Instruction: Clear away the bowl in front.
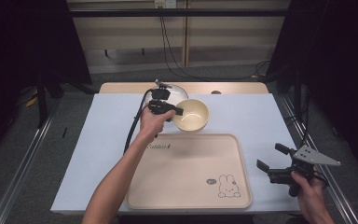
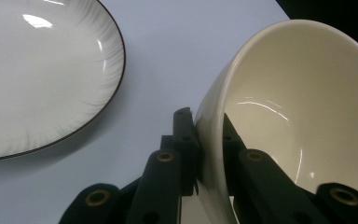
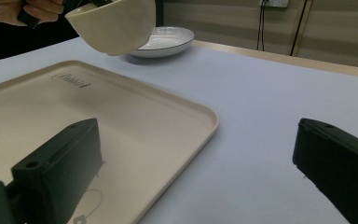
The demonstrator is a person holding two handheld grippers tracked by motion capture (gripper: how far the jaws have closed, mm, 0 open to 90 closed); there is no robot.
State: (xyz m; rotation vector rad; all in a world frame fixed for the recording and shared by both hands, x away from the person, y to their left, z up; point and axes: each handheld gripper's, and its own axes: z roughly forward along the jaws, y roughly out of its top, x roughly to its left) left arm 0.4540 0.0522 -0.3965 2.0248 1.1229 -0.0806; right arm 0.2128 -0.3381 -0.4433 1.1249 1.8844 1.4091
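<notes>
Bowl held off the bench, rim pinched between left gripper jaws, just beyond tray, near plate. Right gripper wide open, empty, beside tray. Likely transfer step; next: lower bowl level onto tray, then release.

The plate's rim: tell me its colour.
The plate is white with a thin dark rim line, clearest in the left gripper view.

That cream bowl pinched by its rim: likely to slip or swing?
The bowl looks glossy and rigid, so the left gripper, clamping only one rim edge, may let it pivot. It hangs tilted above the table, so probably light, though breakable if dropped.
</notes>
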